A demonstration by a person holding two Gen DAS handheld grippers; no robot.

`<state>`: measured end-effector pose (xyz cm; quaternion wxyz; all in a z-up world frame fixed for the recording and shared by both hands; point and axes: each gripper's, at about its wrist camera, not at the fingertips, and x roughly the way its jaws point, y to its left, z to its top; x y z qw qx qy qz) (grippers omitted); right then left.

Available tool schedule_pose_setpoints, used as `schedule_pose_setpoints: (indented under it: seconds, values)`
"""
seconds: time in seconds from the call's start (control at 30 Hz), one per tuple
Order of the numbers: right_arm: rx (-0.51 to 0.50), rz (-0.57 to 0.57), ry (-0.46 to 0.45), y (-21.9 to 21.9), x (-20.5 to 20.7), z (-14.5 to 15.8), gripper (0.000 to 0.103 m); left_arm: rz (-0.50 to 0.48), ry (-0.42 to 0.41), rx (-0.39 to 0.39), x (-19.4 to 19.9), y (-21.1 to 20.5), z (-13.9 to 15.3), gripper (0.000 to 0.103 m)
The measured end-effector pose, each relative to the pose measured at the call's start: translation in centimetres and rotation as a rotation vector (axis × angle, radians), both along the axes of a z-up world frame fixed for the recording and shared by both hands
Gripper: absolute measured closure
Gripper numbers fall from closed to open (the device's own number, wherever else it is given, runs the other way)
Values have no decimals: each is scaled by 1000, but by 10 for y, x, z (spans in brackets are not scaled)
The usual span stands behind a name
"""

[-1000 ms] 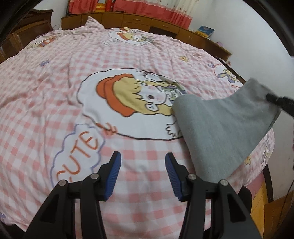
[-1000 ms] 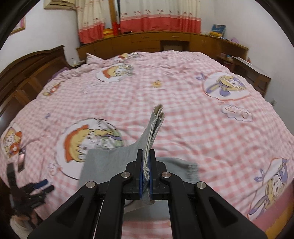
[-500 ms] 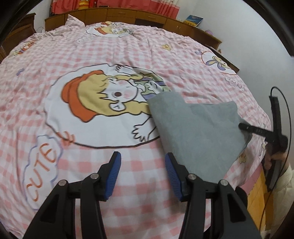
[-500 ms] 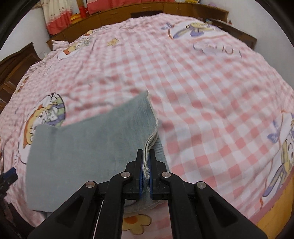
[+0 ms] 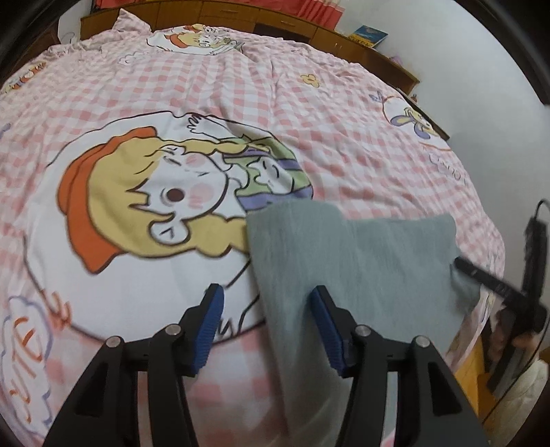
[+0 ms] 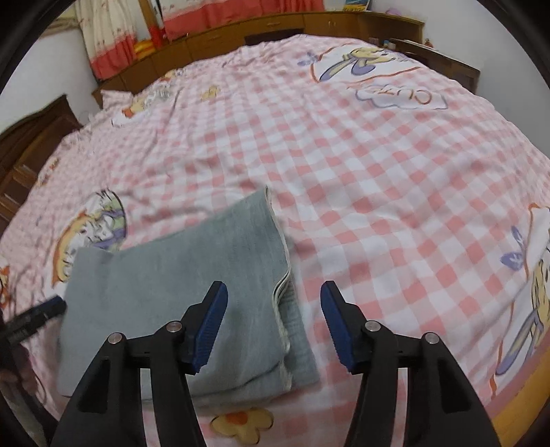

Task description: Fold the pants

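The grey pants (image 6: 178, 285) lie folded flat on the pink checked bedspread near the bed's front edge; they also show in the left wrist view (image 5: 354, 271). My right gripper (image 6: 275, 326) is open and empty, low over the folded stack's right edge. My left gripper (image 5: 266, 330) is open and empty, straddling the pants' left edge. The right gripper's black finger shows in the left wrist view (image 5: 488, 280) at the pants' far right side.
The bedspread (image 6: 378, 178) covers the whole bed, with a cartoon girl print (image 5: 154, 196) left of the pants. Wooden cabinets (image 6: 275, 27) and red curtains line the far wall. The bed's front edge (image 6: 515, 405) drops off close to the pants.
The right gripper has opened and let go of the pants, which now lie flat. The left gripper has moved right, onto the pants' left edge.
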<state>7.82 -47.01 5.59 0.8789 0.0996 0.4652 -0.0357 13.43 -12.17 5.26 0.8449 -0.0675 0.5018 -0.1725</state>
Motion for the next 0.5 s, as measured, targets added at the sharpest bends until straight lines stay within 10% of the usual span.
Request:
schedule_pose_setpoints:
  seconds: [0.4,0.5]
  values:
    - [162,2,-21,-14,15,-40,46,50,-3,-18,12,-16,-25,34]
    - [159,13,-36,-7,13,-38,64,0,-1,-46,8,-27,-24,61]
